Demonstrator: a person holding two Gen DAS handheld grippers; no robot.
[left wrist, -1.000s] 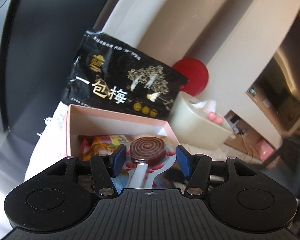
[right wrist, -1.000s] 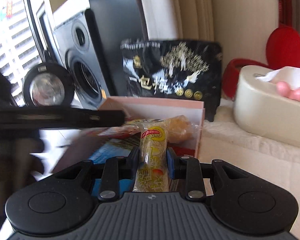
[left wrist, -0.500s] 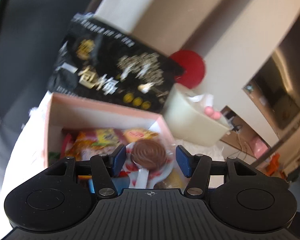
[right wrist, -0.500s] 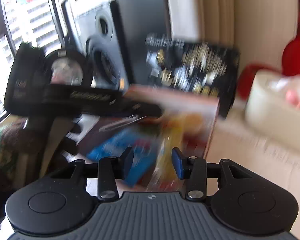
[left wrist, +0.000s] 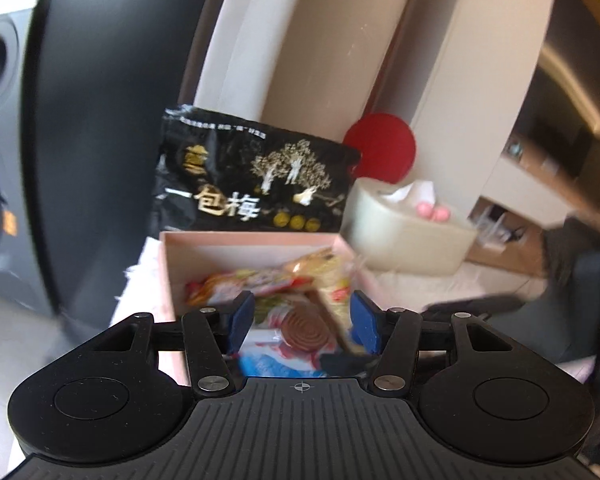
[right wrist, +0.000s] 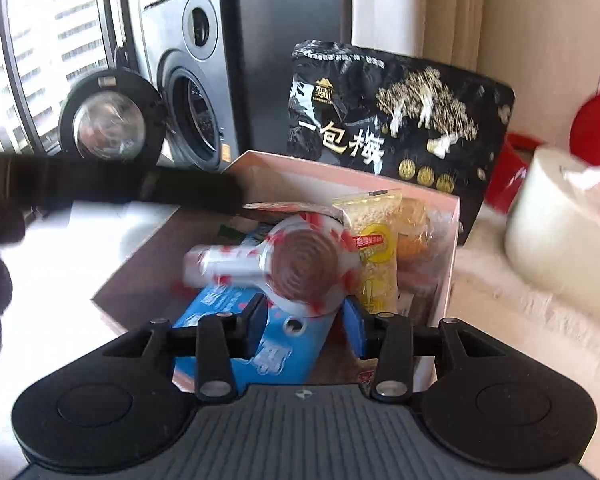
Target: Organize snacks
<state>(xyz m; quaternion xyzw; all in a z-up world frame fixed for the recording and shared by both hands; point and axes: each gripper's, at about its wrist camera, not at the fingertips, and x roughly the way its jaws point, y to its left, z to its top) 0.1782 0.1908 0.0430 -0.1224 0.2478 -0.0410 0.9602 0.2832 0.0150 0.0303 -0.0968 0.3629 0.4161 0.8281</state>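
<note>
A pink box (left wrist: 204, 242) (right wrist: 452, 240) holds several snacks. A brown spiral lollipop in a white and red wrapper (left wrist: 304, 326) (right wrist: 300, 258) lies on top of them, beside a yellow packet (right wrist: 374, 248) and a blue packet (right wrist: 240, 320). My left gripper (left wrist: 302, 320) is open just above the lollipop, holding nothing. My right gripper (right wrist: 306, 322) is open and empty over the box's near edge. The left gripper's body (right wrist: 108, 120) shows at the left of the right wrist view.
A black plum bag (left wrist: 256, 176) (right wrist: 396, 120) stands behind the box. A beige tissue box (left wrist: 404, 236) (right wrist: 560, 236) sits to the right, a red round thing (left wrist: 380, 148) behind it. A grey speaker (right wrist: 192, 92) stands at the left.
My right gripper opened and let the yellow packet go into the box, then drew back. The lollipop dropped from between my left fingers into the box. Both views shifted.
</note>
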